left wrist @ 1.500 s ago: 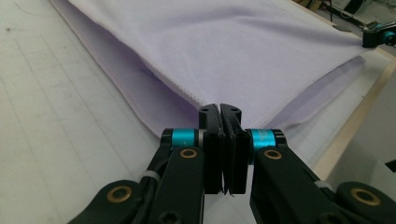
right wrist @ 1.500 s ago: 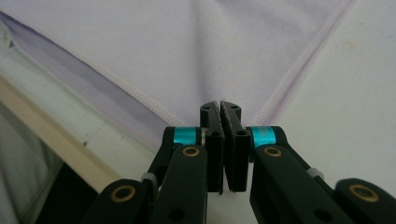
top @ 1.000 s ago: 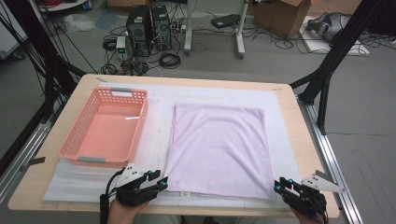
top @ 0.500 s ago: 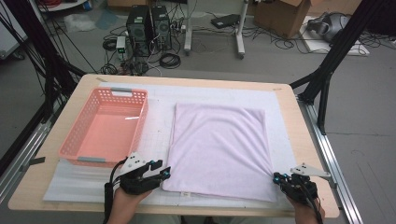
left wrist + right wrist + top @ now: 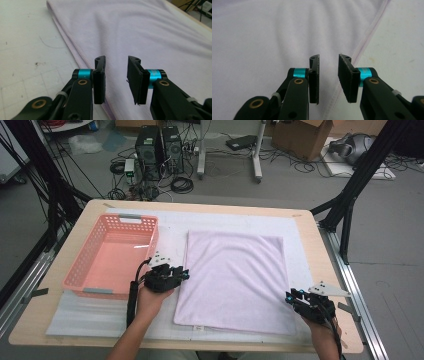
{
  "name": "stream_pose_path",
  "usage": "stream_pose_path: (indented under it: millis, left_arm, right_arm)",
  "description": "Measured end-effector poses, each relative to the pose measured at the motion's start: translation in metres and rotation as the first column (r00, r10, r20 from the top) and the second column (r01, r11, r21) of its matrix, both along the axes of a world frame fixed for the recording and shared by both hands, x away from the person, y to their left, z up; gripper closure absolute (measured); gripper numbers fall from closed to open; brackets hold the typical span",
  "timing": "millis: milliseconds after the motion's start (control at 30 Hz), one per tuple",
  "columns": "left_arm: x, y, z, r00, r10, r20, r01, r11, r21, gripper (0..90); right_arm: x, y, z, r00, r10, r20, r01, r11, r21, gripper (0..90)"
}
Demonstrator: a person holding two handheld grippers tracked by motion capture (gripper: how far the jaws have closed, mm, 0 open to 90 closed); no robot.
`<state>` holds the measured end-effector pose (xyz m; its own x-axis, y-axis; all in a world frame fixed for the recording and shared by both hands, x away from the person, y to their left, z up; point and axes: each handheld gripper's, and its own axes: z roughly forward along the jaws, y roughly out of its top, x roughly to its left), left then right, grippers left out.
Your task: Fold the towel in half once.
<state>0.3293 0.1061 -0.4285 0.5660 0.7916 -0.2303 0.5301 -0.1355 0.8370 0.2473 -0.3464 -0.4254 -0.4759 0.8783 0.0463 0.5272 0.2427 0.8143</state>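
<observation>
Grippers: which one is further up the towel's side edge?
The left gripper, midway along the towel's left edge by the basket; the right gripper sits near the bottom corner.

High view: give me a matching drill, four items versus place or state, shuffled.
Items:
1. basket
2. towel
3. left hand-held gripper
4. right hand-held gripper

Place or state:
A. at the cloth's right edge, near the front corner, jaws apart
B. pink, nothing in it, on the table's left
C. lilac, flat in the middle of the white mat
D. at the cloth's left edge, jaws apart

Pairs: 1-B, 2-C, 3-D, 4-A
</observation>
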Motion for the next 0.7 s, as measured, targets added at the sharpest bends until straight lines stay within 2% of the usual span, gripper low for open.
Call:
stream_pose_path:
  millis: [67, 133, 167, 200, 300, 400, 467, 500, 567, 633, 700]
  left_arm:
    - [0.008, -0.002, -0.003, 0.9999, 0.008, -0.009, -0.008, 0.9999, 0.01, 69.2]
    - [0.015, -0.003, -0.007, 0.9995, 0.032, 0.004, -0.032, 0.9995, 0.006, 69.2]
    - [0.02, -0.004, -0.01, 0.9992, 0.038, -0.008, -0.038, 0.9992, 0.015, 69.1]
    - [0.025, -0.005, -0.012, 0.9989, 0.039, -0.025, -0.038, 0.9985, 0.04, 68.9]
    - [0.034, -0.01, -0.018, 0.9986, 0.044, -0.031, -0.042, 0.9966, 0.071, 67.6]
    - [0.036, -0.014, -0.023, 0.9985, 0.042, -0.033, -0.038, 0.9933, 0.109, 67.8]
    - [0.035, -0.015, -0.022, 0.9989, 0.041, -0.022, -0.038, 0.9917, 0.123, 73.4]
    - [0.035, -0.016, -0.022, 0.9991, 0.039, -0.013, -0.037, 0.9898, 0.137, 81.5]
    - [0.035, -0.017, -0.022, 0.9982, 0.06, -0.007, -0.058, 0.9876, 0.145, 85.8]
    - [0.035, -0.014, -0.021, 0.9947, 0.103, 0.0, -0.102, 0.9845, 0.143, 86.3]
    - [0.036, -0.007, -0.018, 0.9879, 0.155, 0.0, -0.154, 0.9801, 0.126, 86.3]
  right_arm:
    - [0.003, 0.0, 0.001, 1.0, 0.002, 0.002, -0.002, 1.0, -0.001, 70.2]
    - [0.007, 0.0, 0.001, 1.0, 0.004, 0.005, -0.004, 1.0, 0.002, 70.0]
    - [0.008, 0.0, 0.001, 1.0, 0.004, 0.005, -0.004, 1.0, 0.003, 70.0]
    - [0.009, 0.0, 0.001, 1.0, 0.003, 0.004, -0.003, 1.0, 0.001, 70.0]
    - [0.013, -0.001, 0.0, 1.0, 0.004, 0.001, -0.004, 1.0, 0.003, 69.9]
    - [0.014, -0.001, -0.002, 1.0, 0.002, -0.003, -0.002, 1.0, 0.001, 70.0]
    - [0.013, -0.001, -0.002, 1.0, 0.002, -0.008, -0.002, 1.0, 0.001, 70.0]
    - [0.013, -0.001, -0.002, 1.0, 0.002, -0.008, -0.002, 1.0, 0.0, 70.0]
    - [0.013, -0.001, -0.003, 1.0, -0.001, -0.007, 0.001, 1.0, 0.0, 69.9]
    - [0.014, -0.001, -0.003, 1.0, -0.003, -0.005, 0.003, 1.0, 0.0, 69.9]
    - [0.014, -0.001, -0.003, 1.0, -0.005, -0.006, 0.005, 1.0, 0.0, 69.7]
